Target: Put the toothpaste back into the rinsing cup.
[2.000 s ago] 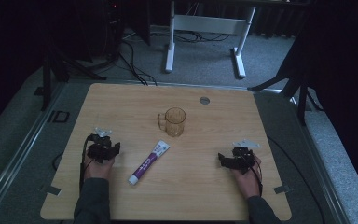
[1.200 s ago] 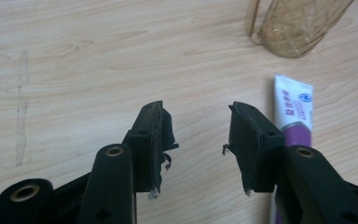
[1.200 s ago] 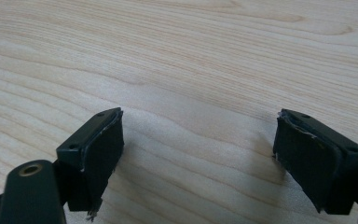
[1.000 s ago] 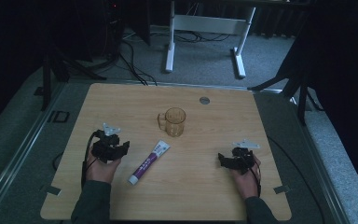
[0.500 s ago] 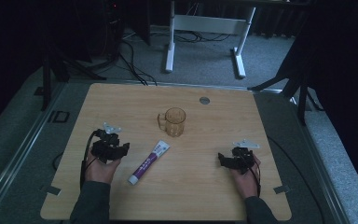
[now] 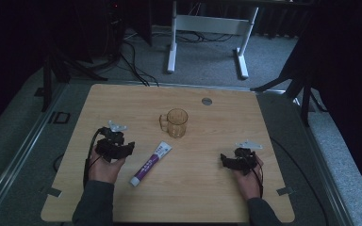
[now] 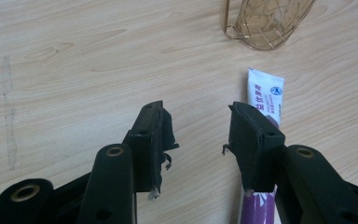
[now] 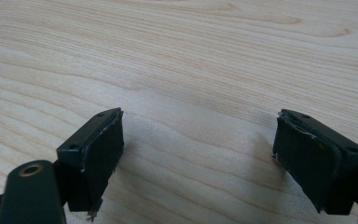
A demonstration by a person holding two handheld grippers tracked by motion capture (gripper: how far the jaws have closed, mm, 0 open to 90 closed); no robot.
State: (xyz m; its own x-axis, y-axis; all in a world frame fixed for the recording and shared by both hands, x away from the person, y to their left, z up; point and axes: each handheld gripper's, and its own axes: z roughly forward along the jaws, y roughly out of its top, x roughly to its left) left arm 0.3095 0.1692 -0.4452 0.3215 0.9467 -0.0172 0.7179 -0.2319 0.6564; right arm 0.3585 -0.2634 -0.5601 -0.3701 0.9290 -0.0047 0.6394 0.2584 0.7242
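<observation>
A white and purple toothpaste tube (image 6: 151, 164) lies on the wooden table (image 6: 217, 193), pointing toward a clear amber mug (image 6: 175, 123) behind it. My left gripper (image 6: 128, 149) is just left of the tube, open and empty. In the left gripper view its jaws (image 7: 196, 128) stand apart over bare wood; the tube (image 7: 263, 105) runs under the right jaw and the mug (image 7: 265, 22) is ahead. My right gripper (image 6: 224, 161) rests at the right of the table, open wide over bare wood (image 8: 200, 135), nothing between its fingers.
A small grey disc (image 6: 207, 100) is set in the table near its far edge. A white desk frame (image 6: 207, 28) and cables stand on the floor beyond. Dark stands flank the table.
My left gripper has shifted right, closer to the toothpaste tube. The right gripper has stayed almost still.
</observation>
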